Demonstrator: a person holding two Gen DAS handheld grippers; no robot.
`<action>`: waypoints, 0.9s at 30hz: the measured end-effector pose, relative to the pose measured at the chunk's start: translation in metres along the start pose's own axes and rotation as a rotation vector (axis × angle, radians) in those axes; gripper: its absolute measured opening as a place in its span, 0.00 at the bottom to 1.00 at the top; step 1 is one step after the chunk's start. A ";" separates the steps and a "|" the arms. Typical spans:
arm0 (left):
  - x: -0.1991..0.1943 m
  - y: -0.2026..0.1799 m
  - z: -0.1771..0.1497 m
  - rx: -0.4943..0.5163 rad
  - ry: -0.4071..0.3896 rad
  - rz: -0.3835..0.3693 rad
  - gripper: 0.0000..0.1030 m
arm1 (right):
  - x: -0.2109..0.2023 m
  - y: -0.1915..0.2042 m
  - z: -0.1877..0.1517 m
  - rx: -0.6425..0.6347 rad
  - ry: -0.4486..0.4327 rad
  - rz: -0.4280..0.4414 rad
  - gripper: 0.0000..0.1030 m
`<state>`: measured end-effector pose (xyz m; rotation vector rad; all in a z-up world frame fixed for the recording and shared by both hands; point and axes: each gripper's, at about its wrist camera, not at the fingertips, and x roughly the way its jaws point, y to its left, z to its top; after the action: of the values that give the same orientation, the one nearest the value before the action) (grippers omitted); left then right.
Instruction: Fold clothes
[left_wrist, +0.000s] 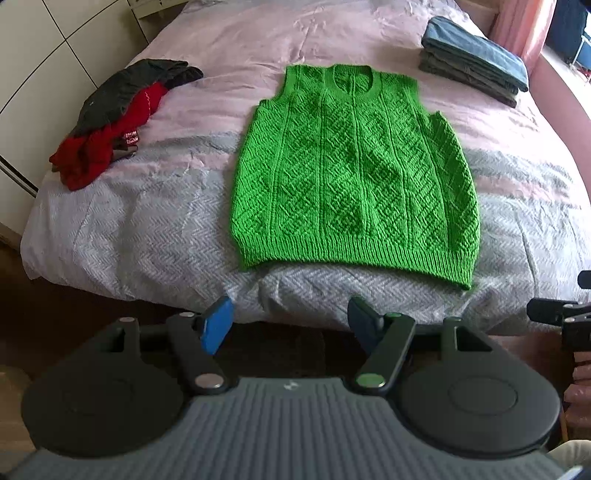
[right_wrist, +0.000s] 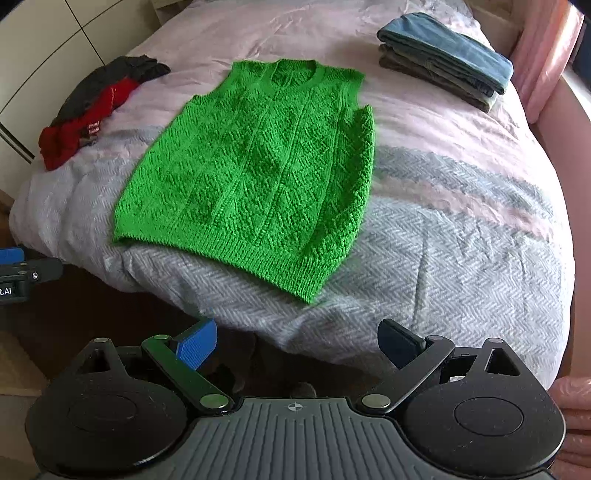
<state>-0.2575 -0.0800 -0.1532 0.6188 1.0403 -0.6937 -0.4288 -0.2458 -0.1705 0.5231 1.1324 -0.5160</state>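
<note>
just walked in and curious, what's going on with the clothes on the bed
A person is holding a pair of tongs in each hand, in the middle of folding laundry. A green knitted vest lies flat on the bed, not yet folded. The left tongs and right tongs are both open, held just short of the bed's near edge, touching nothing. A heap of red and dark clothes waits on the left; a folded stack sits at the far right.

Home bedroom: bed (left_wrist: 147, 229), wardrobe (left_wrist: 44, 55)
</note>
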 end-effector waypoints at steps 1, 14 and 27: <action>0.001 -0.001 0.000 0.002 0.004 0.001 0.63 | 0.000 0.000 0.000 0.000 -0.001 -0.001 0.94; -0.011 -0.002 0.002 0.007 -0.037 0.000 0.66 | -0.018 0.007 0.005 -0.022 -0.061 -0.016 0.94; -0.015 -0.001 -0.001 -0.001 -0.044 0.002 0.66 | -0.023 0.015 0.010 -0.055 -0.089 -0.001 0.94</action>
<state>-0.2639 -0.0767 -0.1395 0.6011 0.9998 -0.7024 -0.4202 -0.2381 -0.1434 0.4479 1.0587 -0.5035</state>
